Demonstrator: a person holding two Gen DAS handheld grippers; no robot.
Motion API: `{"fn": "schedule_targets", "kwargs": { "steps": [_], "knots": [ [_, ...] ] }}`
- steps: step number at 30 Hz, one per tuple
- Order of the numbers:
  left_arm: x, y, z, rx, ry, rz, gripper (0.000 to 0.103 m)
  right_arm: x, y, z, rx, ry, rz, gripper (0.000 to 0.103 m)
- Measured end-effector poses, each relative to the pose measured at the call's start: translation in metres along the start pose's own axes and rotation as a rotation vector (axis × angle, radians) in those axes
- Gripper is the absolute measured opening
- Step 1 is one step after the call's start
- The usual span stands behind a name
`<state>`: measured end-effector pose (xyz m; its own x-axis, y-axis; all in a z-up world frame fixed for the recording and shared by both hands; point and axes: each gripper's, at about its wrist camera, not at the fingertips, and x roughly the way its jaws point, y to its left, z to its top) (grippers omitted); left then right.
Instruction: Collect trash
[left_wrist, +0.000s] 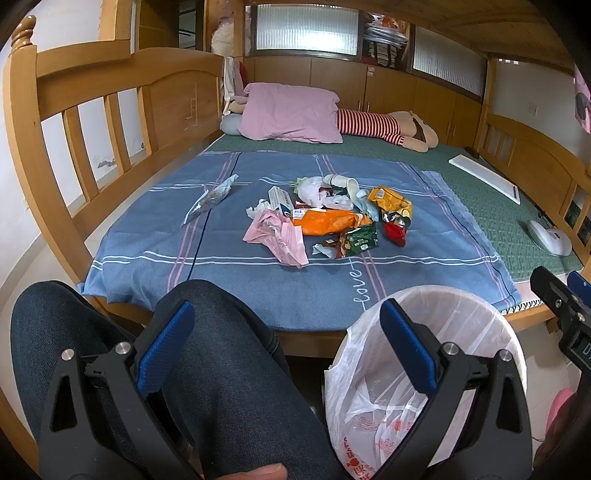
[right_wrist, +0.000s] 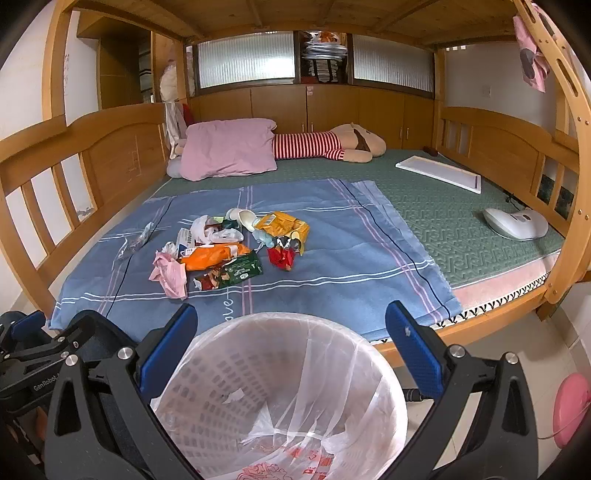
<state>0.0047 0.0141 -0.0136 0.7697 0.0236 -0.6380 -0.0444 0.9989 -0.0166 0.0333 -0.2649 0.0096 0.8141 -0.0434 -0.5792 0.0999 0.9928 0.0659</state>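
Note:
A pile of trash (left_wrist: 328, 218) lies on the blue blanket (left_wrist: 221, 288) in the middle of the bed: an orange wrapper (left_wrist: 325, 222), a pink plastic bag (left_wrist: 277, 236), a green packet (left_wrist: 360, 240), a yellow packet (left_wrist: 391, 201) and a clear wrapper (left_wrist: 210, 197) off to the left. The pile also shows in the right wrist view (right_wrist: 236, 251). A white bin with a plastic liner (right_wrist: 280, 398) stands on the floor by the bed's near edge. My left gripper (left_wrist: 288, 343) is open and empty above the person's knees. My right gripper (right_wrist: 291, 347) is open and empty above the bin.
A pink pillow (right_wrist: 229, 147) and a striped plush toy (right_wrist: 332, 144) lie at the head of the bed. A white board (right_wrist: 439, 171) and a white device (right_wrist: 515, 223) lie on the green mat at the right. Wooden rails (right_wrist: 74, 162) enclose the bed.

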Motion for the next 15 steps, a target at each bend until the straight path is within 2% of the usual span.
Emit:
{"fn": "schedule_targets", "kwargs": {
  "steps": [15],
  "knots": [
    [0.0003,0.0001,0.0000,-0.001,0.002,0.000,0.100,0.0010,0.0028,0.0003,-0.009,0.002,0.003,0.100]
  ]
}}
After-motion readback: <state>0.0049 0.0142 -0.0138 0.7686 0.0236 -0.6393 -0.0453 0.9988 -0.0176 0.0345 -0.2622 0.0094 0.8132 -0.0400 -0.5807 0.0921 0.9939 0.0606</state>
